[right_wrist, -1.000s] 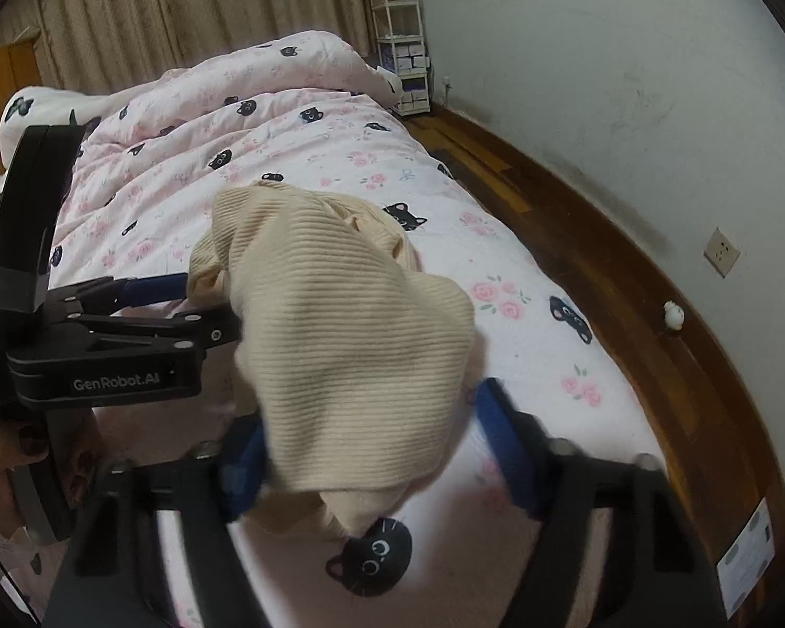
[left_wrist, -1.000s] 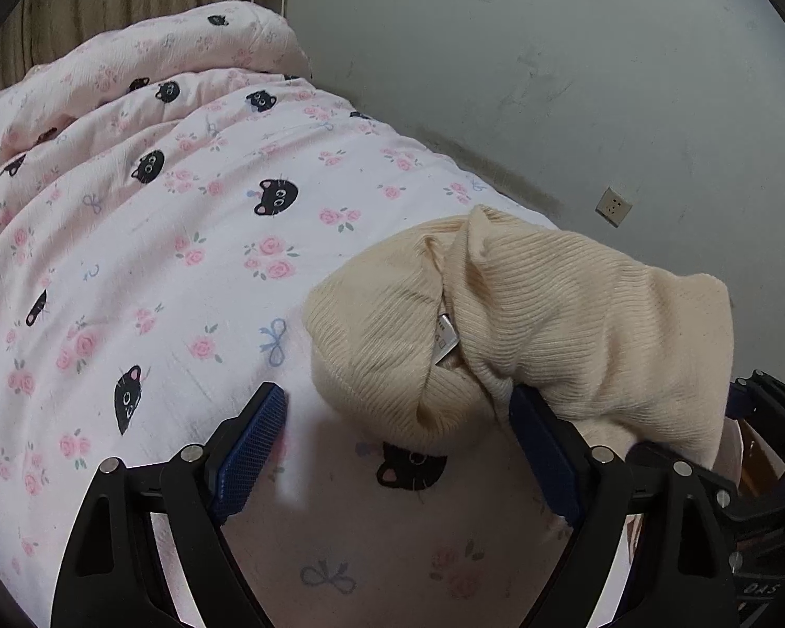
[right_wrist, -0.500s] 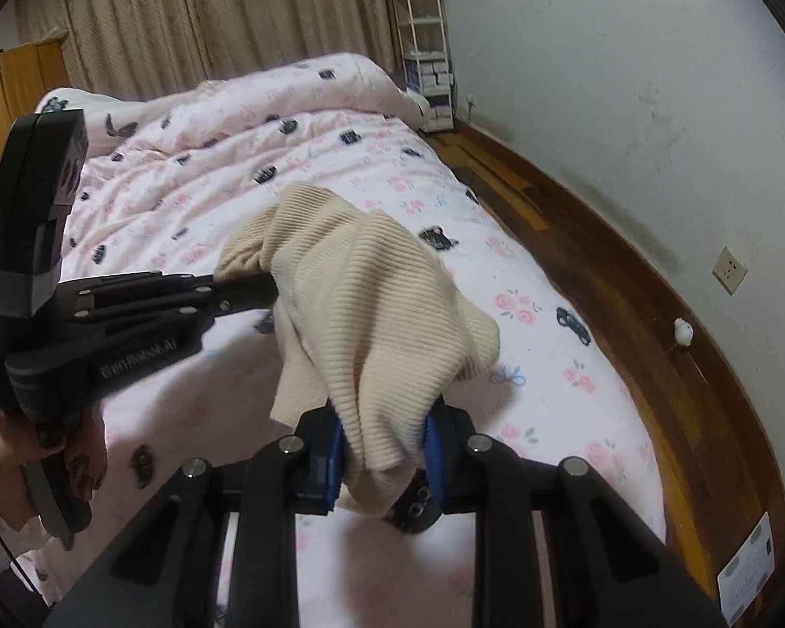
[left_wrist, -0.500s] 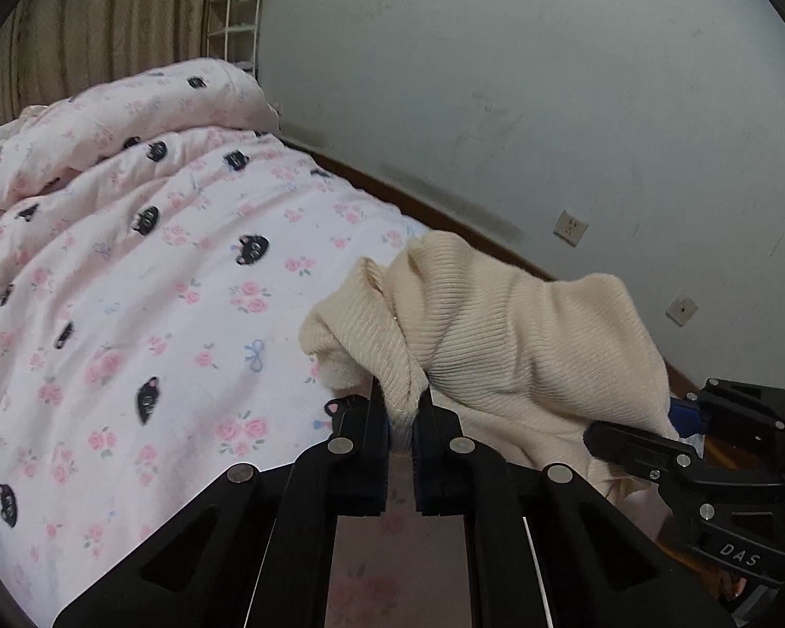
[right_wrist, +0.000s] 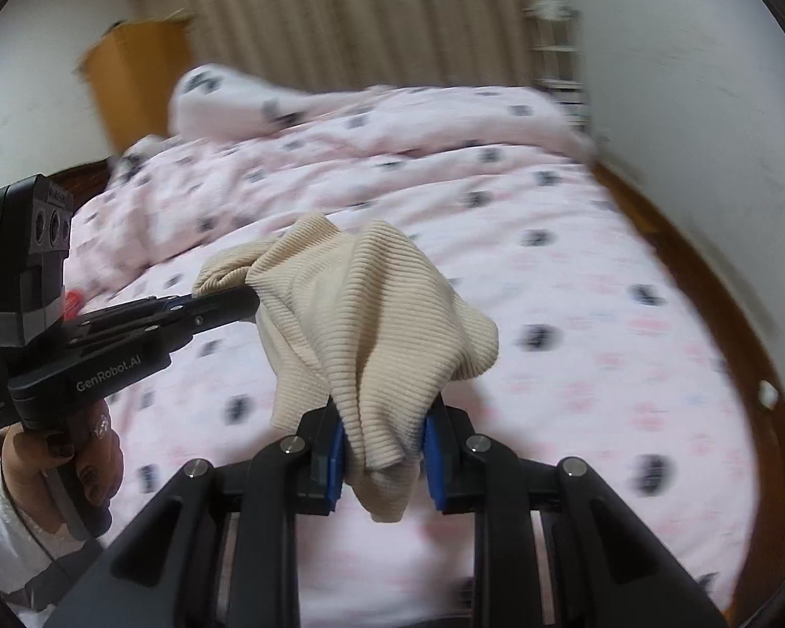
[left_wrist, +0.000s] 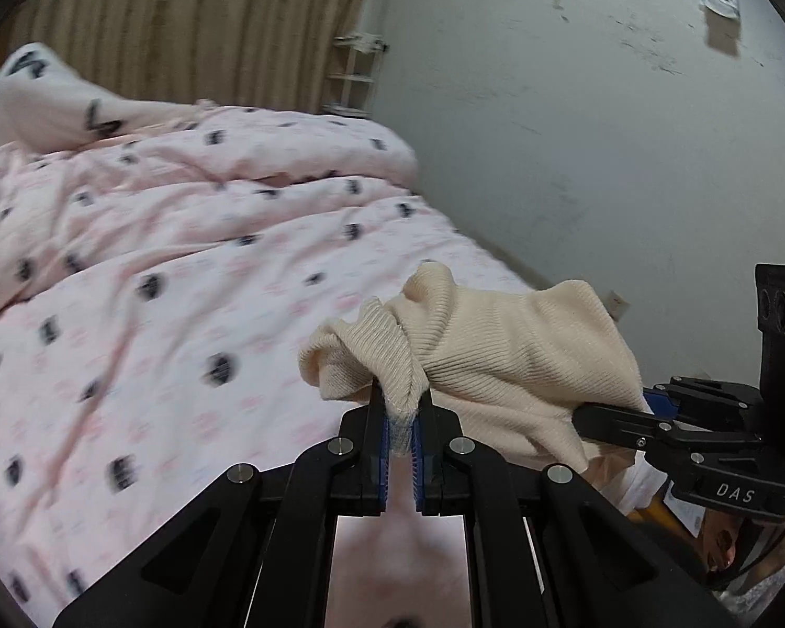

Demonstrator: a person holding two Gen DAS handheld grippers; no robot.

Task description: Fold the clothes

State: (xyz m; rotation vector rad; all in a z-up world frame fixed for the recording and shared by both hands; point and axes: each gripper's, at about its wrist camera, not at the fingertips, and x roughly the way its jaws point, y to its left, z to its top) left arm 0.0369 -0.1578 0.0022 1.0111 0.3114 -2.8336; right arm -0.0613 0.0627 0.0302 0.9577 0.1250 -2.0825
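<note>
Cream ribbed sweater hangs lifted above the pink cat-print duvet, one bunched edge clenched in the left gripper. From the right wrist, the right gripper clamps another thick fold of it.

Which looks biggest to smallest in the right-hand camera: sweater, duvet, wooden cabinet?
1. Duvet, filling most of the view.
2. Sweater, though it hangs nearer the camera.
3. Cabinet, far away and blurred, so its true size is unsure.

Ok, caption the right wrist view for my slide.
Right gripper and left gripper both clamp a cream ribbed knit garment above the pink cat-print duvet.
</note>
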